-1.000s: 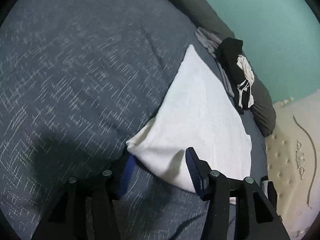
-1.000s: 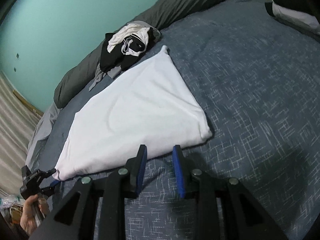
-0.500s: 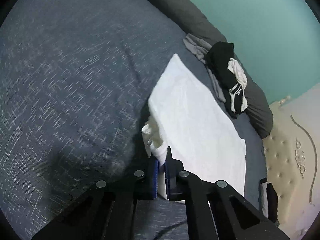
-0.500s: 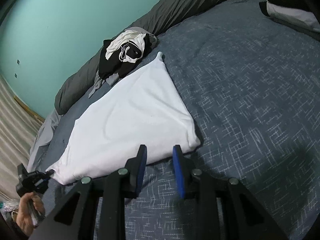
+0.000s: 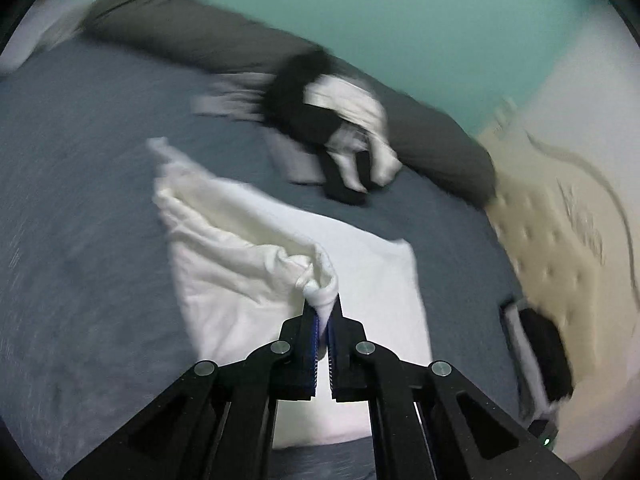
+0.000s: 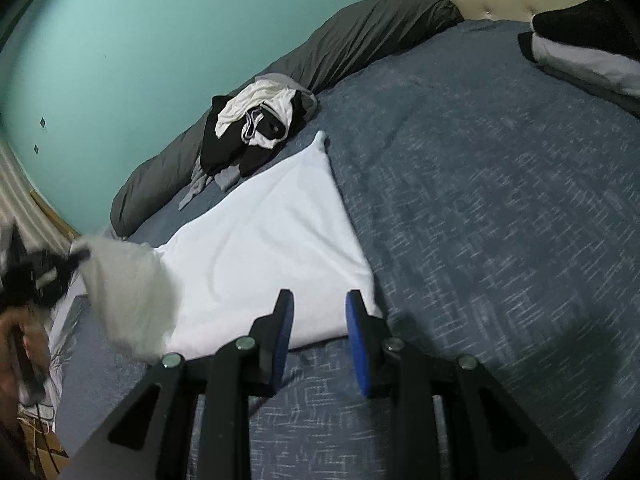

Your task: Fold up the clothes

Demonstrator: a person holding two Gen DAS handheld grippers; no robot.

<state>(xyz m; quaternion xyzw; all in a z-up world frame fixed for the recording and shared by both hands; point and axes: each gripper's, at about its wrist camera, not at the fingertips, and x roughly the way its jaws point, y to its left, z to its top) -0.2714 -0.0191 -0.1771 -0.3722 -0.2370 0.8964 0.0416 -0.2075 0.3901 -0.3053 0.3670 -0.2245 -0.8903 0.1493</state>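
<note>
White garment (image 5: 248,264) corner lifted, pinched in left tool (image 5: 323,322).

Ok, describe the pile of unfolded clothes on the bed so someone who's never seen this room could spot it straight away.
Start at the teal wall and drop to the long dark grey bolster lying along that edge of the blue bed. The pile of unfolded clothes leans against it, just beyond the far corner of the flat white garment. It is the only crumpled heap, mixing black, white and grey.

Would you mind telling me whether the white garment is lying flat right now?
Partly. One corner of the white garment is bunched and lifted in the shut left tool; the rest lies flat on the bed.
</note>
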